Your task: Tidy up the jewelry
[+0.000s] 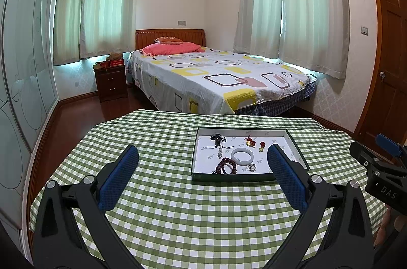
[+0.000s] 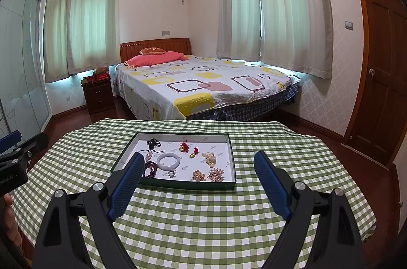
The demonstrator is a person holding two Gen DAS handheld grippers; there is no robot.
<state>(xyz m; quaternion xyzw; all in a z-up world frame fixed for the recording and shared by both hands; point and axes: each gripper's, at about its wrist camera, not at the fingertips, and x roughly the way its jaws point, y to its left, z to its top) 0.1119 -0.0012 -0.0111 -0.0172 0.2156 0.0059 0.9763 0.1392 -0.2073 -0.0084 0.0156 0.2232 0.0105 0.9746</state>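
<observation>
**Both grippers spread wide above the checked table, jewelry lying in the tray**

The left gripper (image 1: 203, 162) hangs over the near part of the table covered in green-and-white checked cloth (image 1: 165, 205), its two blue-padded fingers (image 1: 119, 177) spread wide with nothing between them and touching nothing. The right gripper (image 2: 198, 169) is in the same posture: blue-padded fingers (image 2: 272, 182) far apart, empty, clear of the cloth.

A shallow rectangular dark-green tray with a white lining (image 2: 178, 185) sits toward the table's far edge, roughly at its middle. Inside it, near the front left corner, lies a dark red bead bracelet (image 1: 226, 166), partly hidden in the right wrist view behind the left finger. Just beside it is a pale white jade-like bangle (image 2: 168, 161), with a small pearl ring (image 2: 172, 173) at the front wall. At the back left lies a black knotted cord ornament (image 2: 152, 143); a red-and-gold charm (image 2: 183, 146) sits at the back middle, with two small red and gold pieces (image 2: 194, 152) beside it. Three clusters of pale pinkish pearl pieces (image 2: 215, 173) occupy the front right part of the tray.

Beyond the table stands a bed with a patterned sheet (image 2: 203, 85).
</observation>
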